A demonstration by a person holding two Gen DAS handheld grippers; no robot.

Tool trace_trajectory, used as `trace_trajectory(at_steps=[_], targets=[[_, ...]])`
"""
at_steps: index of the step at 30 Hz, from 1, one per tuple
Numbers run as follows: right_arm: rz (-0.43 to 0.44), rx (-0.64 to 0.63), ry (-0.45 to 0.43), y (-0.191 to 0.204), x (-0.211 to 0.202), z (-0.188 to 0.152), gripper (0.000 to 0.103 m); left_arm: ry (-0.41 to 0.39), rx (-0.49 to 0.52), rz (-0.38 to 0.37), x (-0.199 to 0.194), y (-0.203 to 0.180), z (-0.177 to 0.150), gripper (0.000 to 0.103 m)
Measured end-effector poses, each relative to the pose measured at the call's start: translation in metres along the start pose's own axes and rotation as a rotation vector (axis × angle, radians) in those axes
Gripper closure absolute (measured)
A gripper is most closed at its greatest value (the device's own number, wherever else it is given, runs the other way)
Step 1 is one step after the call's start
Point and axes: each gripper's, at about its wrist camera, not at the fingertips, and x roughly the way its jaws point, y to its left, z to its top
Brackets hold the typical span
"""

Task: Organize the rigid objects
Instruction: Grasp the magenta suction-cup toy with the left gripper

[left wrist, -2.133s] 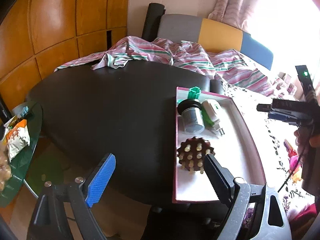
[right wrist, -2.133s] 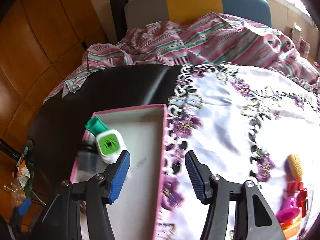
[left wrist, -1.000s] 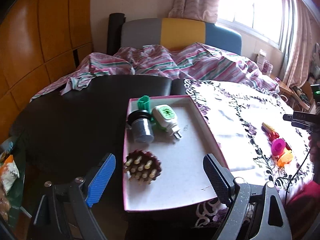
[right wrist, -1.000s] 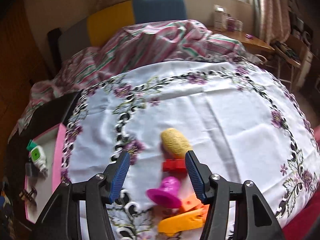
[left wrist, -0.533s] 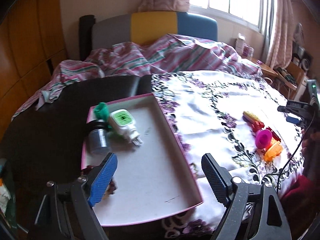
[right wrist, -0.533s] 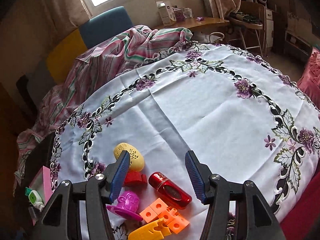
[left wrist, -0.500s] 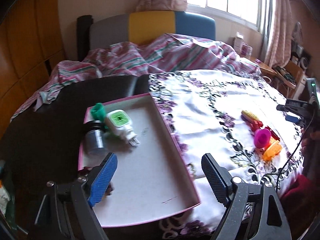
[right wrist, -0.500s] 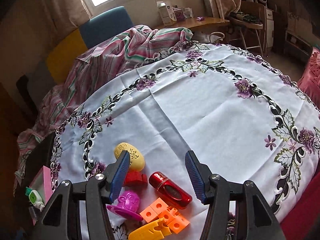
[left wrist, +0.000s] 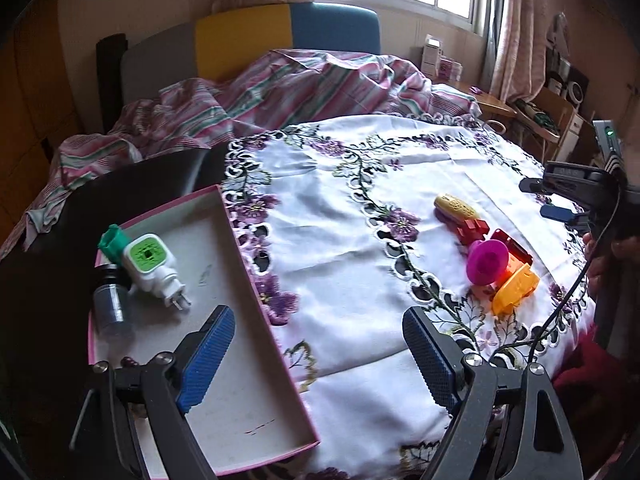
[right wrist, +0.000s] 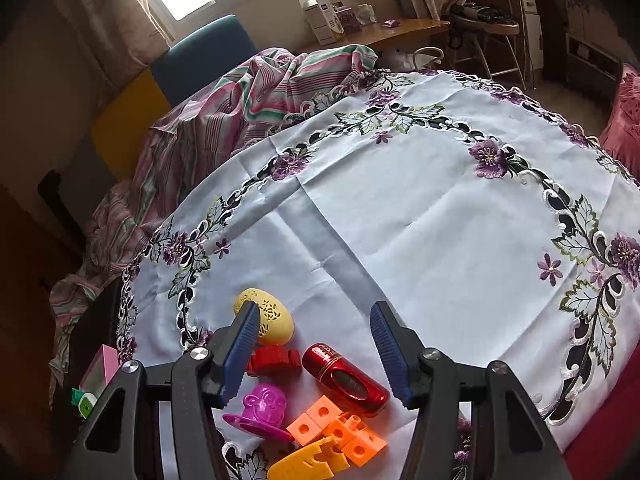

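Observation:
A pink-rimmed tray (left wrist: 256, 276) at the left holds a white and green plug (left wrist: 150, 266), a green piece (left wrist: 113, 242) and a small jar (left wrist: 110, 304). A pile of toys lies on the white tablecloth: yellow egg (right wrist: 267, 316), red block (right wrist: 274, 360), red tube (right wrist: 346, 378), magenta figure (right wrist: 262, 410), orange blocks (right wrist: 338, 432). My right gripper (right wrist: 314, 356) is open and empty, hovering over the pile. My left gripper (left wrist: 316, 356) is open and empty above the tray's right edge. The pile (left wrist: 488, 256) and the right gripper (left wrist: 568, 200) also show in the left wrist view.
The embroidered tablecloth (right wrist: 400, 208) covers a round table. A striped blanket (left wrist: 280, 88) and a chair back (left wrist: 288, 36) lie behind it. A dark table surface (left wrist: 48, 240) sits left of the tray. A desk with boxes (right wrist: 340, 20) stands at the back.
Both grippers have swung right, away from the tray. My right gripper has come close over the toy pile. Both stay open and empty.

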Motion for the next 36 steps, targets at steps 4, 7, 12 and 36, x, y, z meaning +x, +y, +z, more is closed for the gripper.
trace_trajectory(at_steps=[4, 7, 12, 36], targets=[[0.009, 0.006, 0.002, -0.001, 0.000, 0.000, 0.045, 0.016, 0.024, -0.021, 0.009, -0.011, 0.002, 0.018], [0.014, 0.014, 0.000, -0.002, -0.001, 0.002, 0.045, 0.027, 0.036, -0.041, 0.016, -0.019, 0.004, 0.020], [0.021, 0.041, -0.002, -0.007, -0.002, 0.003, 0.045, 0.070, 0.054, -0.107, 0.033, -0.033, 0.007, 0.032], [0.044, 0.095, 0.049, -0.018, 0.006, 0.004, 0.045, 0.201, 0.029, -0.408, 0.098, -0.121, 0.055, 0.017]])
